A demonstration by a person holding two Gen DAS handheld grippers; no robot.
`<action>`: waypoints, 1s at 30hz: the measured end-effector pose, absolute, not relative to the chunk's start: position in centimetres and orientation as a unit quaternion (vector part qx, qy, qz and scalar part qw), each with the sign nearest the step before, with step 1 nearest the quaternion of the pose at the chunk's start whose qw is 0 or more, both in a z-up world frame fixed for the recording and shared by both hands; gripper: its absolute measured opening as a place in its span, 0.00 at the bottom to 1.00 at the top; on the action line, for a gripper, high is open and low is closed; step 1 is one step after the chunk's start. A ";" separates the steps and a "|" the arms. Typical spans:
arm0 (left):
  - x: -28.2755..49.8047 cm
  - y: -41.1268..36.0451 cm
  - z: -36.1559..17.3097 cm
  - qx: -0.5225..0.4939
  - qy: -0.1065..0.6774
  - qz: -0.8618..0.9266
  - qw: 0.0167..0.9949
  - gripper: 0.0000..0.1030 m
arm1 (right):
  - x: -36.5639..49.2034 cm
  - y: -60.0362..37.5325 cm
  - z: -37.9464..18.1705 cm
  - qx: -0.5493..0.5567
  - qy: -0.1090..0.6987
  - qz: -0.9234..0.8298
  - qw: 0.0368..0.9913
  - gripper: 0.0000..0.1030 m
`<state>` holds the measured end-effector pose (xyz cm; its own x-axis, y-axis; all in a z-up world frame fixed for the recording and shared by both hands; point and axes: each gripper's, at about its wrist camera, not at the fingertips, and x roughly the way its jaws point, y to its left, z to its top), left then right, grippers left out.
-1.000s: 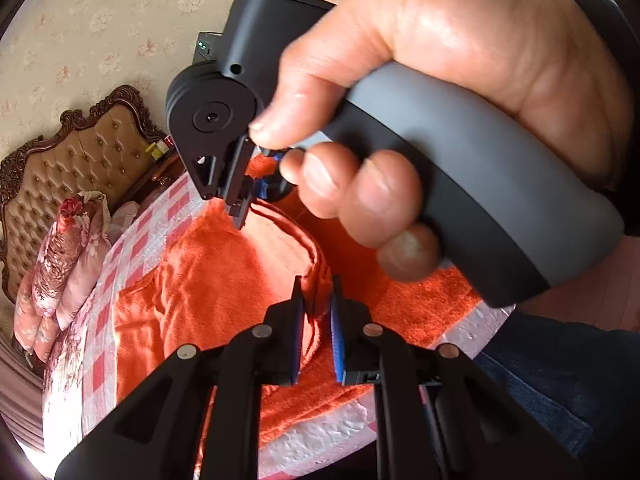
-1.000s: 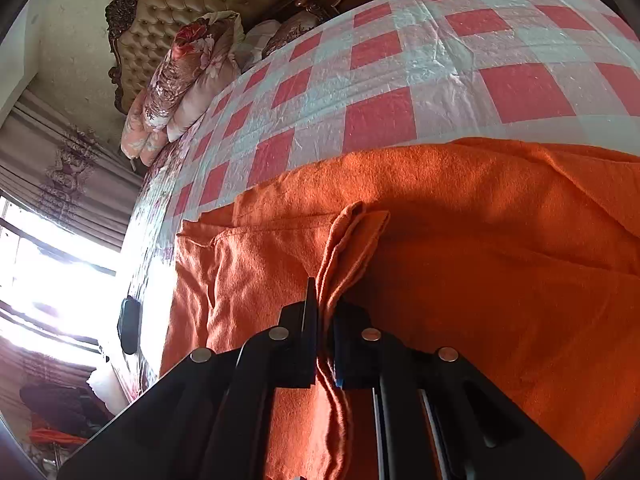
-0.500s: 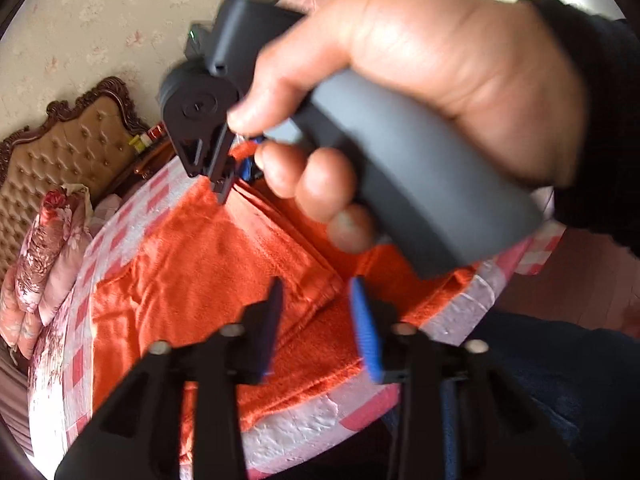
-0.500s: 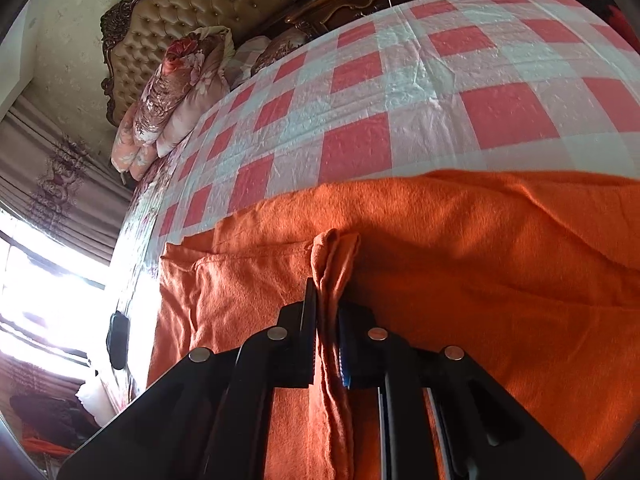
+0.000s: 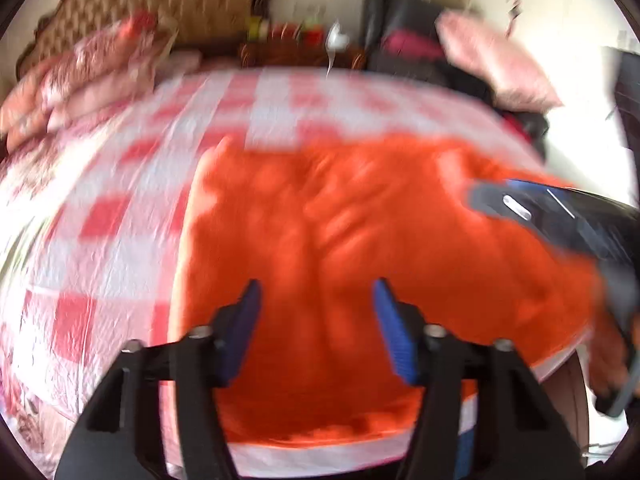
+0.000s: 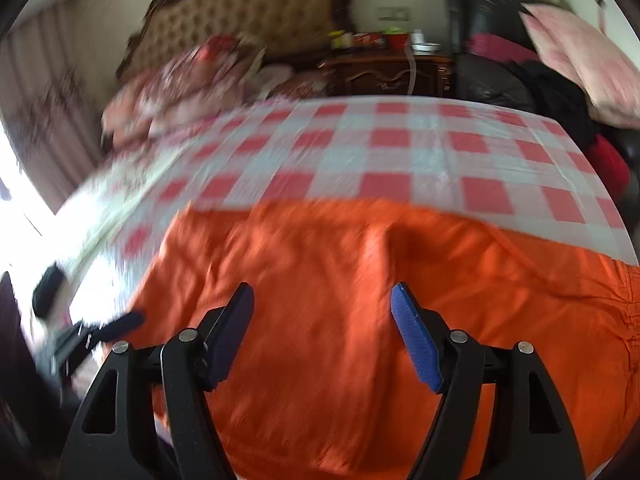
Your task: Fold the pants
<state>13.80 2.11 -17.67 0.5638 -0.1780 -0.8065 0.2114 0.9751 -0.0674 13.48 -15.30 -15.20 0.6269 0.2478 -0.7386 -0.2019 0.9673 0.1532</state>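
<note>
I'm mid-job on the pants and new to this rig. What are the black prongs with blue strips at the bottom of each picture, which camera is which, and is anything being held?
There is no robot arm here. A person holds a two-finger gripper in each hand, and a fisheye camera on each looks forward along its fingers. The black prongs with blue pads are those fingers. One picture comes from the left gripper, the other from the right gripper. Both pictures are blurred by motion. The orange pants lie spread on a bed covered by a red and white checked sheet, with pillows near the padded headboard. In both views the jaws stand wide apart with only cloth showing behind the gap, so nothing is held.
</note>
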 end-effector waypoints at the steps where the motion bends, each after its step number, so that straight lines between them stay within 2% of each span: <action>1: 14.2 3.2 -18.0 0.019 0.457 -0.096 0.884 0.39 | 13.1 -14.6 -16.1 0.020 0.423 0.129 0.897 0.68; 3: 15.1 5.3 -17.4 0.001 0.456 -0.075 0.887 0.39 | 12.7 -14.3 -18.0 0.012 0.452 0.124 0.883 0.66; 7: 18.0 6.9 -15.1 0.011 0.427 -0.106 0.898 0.39 | 11.8 -13.3 -18.6 -0.041 0.442 0.120 0.888 0.66; 12: 25.4 6.6 -16.9 0.063 0.458 -0.135 0.876 0.38 | 11.6 -12.7 -18.8 -0.065 0.437 0.115 0.889 0.70; 14: 27.6 6.4 -17.4 0.072 0.468 -0.126 0.872 0.47 | 11.6 -12.8 -18.9 -0.067 0.437 0.121 0.889 0.71; 15: 28.5 6.9 -17.3 0.068 0.467 -0.117 0.874 0.63 | 11.2 -12.5 -18.9 -0.068 0.436 0.122 0.889 0.72; 17: 29.6 8.1 -17.1 0.076 0.464 -0.067 0.880 0.63 | 11.2 -12.5 -18.9 -0.069 0.437 0.124 0.888 0.72; 18: 29.2 8.8 -16.4 0.064 0.457 -0.054 0.885 0.58 | 11.3 -12.5 -18.9 -0.070 0.439 0.124 0.887 0.73; 22: 22.2 11.7 -13.1 -0.040 0.412 -0.078 0.907 0.58 | 11.4 -12.2 -18.9 -0.071 0.442 0.127 0.885 0.77; 27: 9.2 11.1 -13.0 -0.051 0.372 -0.063 0.925 0.58 | 11.4 -11.7 -19.0 -0.072 0.444 0.130 0.883 0.83; 30: 3.2 9.6 -14.5 -0.024 0.380 -0.048 0.923 0.57 | 11.6 -11.6 -19.0 -0.070 0.451 0.129 0.880 0.85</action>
